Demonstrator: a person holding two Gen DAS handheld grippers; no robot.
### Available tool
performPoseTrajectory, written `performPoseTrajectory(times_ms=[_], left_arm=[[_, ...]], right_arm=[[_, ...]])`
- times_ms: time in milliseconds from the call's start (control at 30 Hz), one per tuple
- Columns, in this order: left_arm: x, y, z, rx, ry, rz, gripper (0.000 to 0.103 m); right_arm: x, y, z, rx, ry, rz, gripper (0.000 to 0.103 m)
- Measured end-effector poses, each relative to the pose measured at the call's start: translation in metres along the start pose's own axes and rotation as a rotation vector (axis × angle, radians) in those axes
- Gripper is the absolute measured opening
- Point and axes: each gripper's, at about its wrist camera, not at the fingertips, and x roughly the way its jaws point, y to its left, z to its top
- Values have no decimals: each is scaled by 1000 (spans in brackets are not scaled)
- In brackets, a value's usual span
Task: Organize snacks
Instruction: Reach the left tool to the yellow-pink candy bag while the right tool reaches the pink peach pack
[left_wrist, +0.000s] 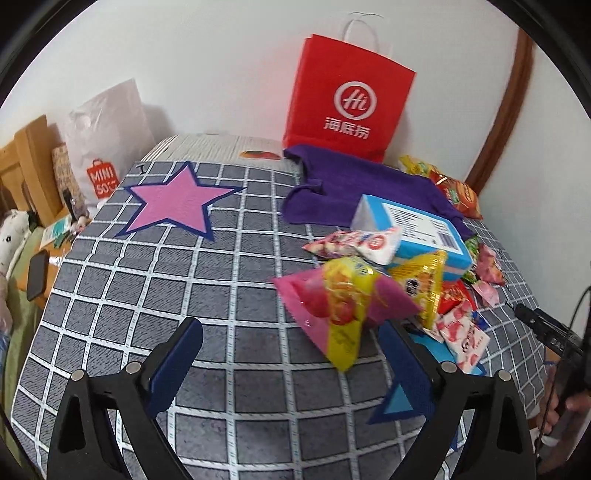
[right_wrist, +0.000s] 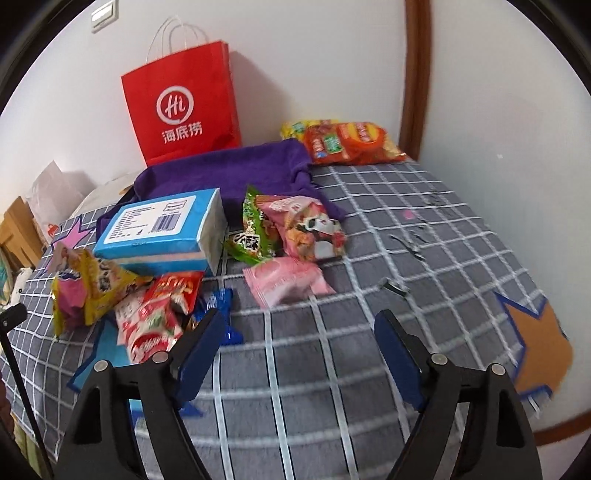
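Grey checked cloth (right_wrist: 369, 229) covers the whole surface, and the snacks sit heaped toward its far side. Left gripper (left_wrist: 291, 343) hangs above the cloth, fingers spread wide, nothing between them; a pink-and-yellow packet (left_wrist: 336, 306) lies just ahead, near its right finger. Behind that packet sits a blue box (left_wrist: 417, 232), with a white-and-red packet (left_wrist: 362, 243) leaning on it. Over to the right gripper (right_wrist: 299, 339), also wide apart and empty, low over the cloth. Straight in front of it lies a pale pink packet (right_wrist: 288, 280), and beyond that a green packet (right_wrist: 251, 229). A red paper bag (right_wrist: 181, 107) stands against the wall, purple towel (right_wrist: 229, 170) at its foot, orange chip bag (right_wrist: 351, 144) at the back corner.
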Motion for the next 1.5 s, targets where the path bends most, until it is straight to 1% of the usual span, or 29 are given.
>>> performPoseTrajectory(times_ms=[167, 400, 567, 667, 700, 733, 867, 1067, 1267, 1367, 1500], left_arm=[[13, 13, 0, -17, 29, 10, 96], [25, 16, 0, -23, 49, 8, 96], [30, 11, 1, -12, 59, -6, 96], [33, 5, 1, 1, 63, -23, 96], [34, 3, 1, 4, 63, -29, 96], [35, 0, 2, 11, 63, -38, 96], [42, -12, 4, 40, 71, -46, 96], [50, -31, 11, 80, 78, -74, 96], [50, -41, 20, 60, 63, -131, 96], [53, -45, 26, 49, 61, -132, 96], [64, -49, 31, 45, 75, -98, 96]], right_arm=[[34, 1, 12, -56, 31, -14, 84], [72, 4, 21, -95, 76, -39, 84], [88, 4, 23, -88, 107, -13, 84], [87, 0, 26, -59, 90, 11, 83], [87, -1, 27, -50, 89, 15, 79], [88, -2, 27, -48, 92, 21, 73], [84, 1, 26, -62, 77, 24, 67], [69, 8, 16, -86, 62, 44, 67], [47, -1, 5, -75, 39, 41, 67], [42, -3, 1, -79, 32, 39, 67], [45, -3, -5, -87, 41, 43, 67]])
